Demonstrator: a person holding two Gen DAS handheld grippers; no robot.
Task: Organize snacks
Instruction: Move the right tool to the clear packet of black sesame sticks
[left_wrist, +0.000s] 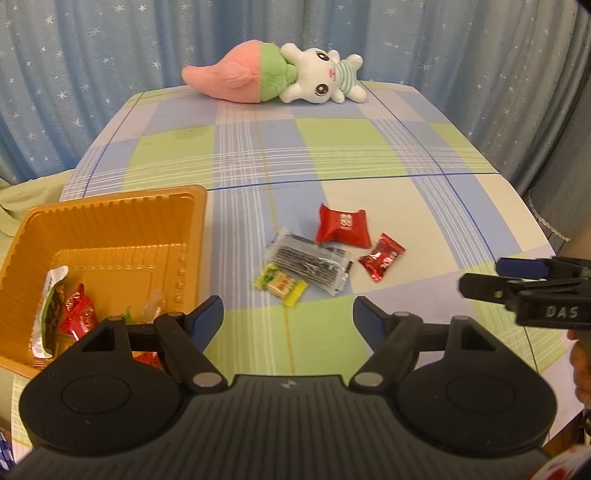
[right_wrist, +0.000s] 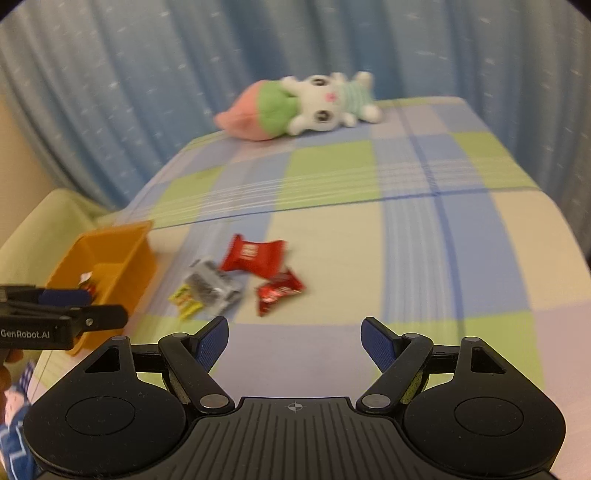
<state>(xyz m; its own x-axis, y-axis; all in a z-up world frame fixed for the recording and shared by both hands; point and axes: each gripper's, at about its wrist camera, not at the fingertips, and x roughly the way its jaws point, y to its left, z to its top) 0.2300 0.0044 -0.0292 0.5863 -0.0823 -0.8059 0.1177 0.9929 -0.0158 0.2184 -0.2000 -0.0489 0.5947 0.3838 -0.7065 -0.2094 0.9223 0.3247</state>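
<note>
The left gripper (left_wrist: 288, 319) and right gripper (right_wrist: 294, 341) both hang released and empty above the near part of the checked tablecloth (left_wrist: 332, 147). Four loose snacks lie clustered mid-table: a large red packet (left_wrist: 343, 226), a small red candy (left_wrist: 381, 257), a grey-black sachet (left_wrist: 309, 261) overlapping a yellow-green candy (left_wrist: 281, 284). The orange tray (left_wrist: 110, 229) sits left of them, already holding wrapped snacks (left_wrist: 75, 314); a plush toy (left_wrist: 273, 75) lies at the far edge before a blue curtain (left_wrist: 92, 74).

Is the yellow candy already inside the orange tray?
No, the yellow candy lies on the tablecloth beside the grey packet, outside the orange tray.
</note>
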